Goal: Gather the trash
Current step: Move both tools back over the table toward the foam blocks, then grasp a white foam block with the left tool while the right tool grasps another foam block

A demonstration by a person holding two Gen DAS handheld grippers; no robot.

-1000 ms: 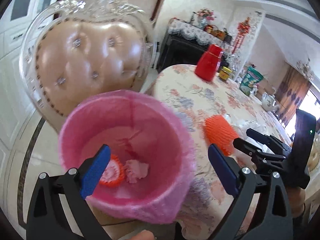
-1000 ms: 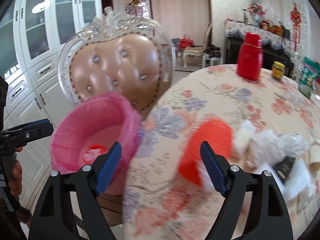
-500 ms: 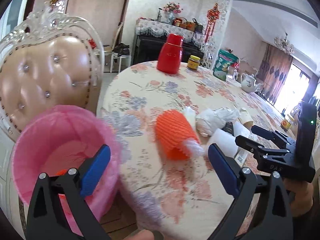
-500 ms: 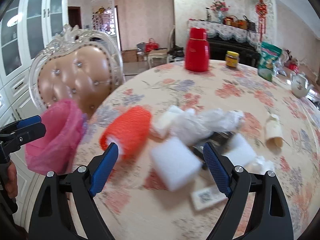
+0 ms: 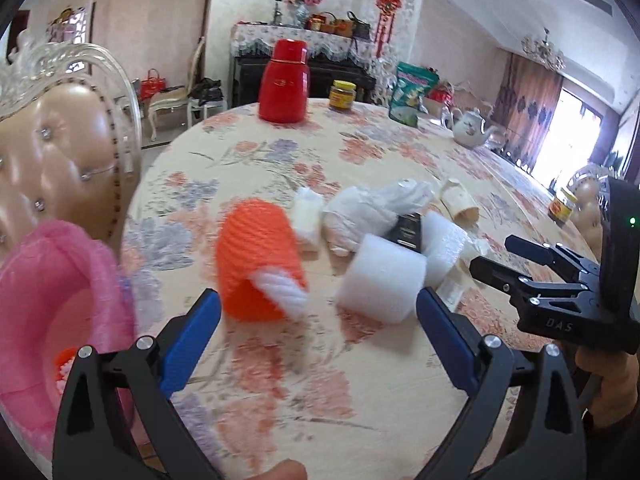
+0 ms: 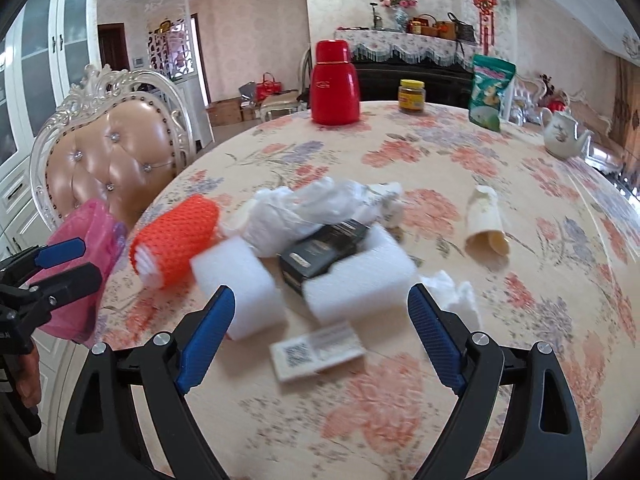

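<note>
A pile of trash lies on the floral table (image 6: 480, 400): an orange foam net roll (image 5: 258, 268) (image 6: 176, 240), white foam blocks (image 5: 382, 282) (image 6: 360, 276), crumpled white plastic (image 6: 312, 208), a black box (image 6: 324, 250), a paper label (image 6: 318, 350) and a cream paper tube (image 6: 486, 220). A pink-lined bin (image 5: 52, 320) (image 6: 84, 264) stands at the table's left edge with scraps inside. My left gripper (image 5: 318, 330) is open and empty, just before the orange roll. My right gripper (image 6: 320, 328) is open and empty, over the label and the foam blocks.
A red thermos (image 6: 334, 82), a jar (image 6: 411, 96), a green snack bag (image 6: 488, 92) and a white teapot (image 6: 564, 136) stand at the table's far side. A padded chair (image 6: 116, 160) stands at the left behind the bin.
Both grippers have swung right, from the pink bin toward the trash pile on the table. The orange roll now lies on the table in front of the left gripper.
</note>
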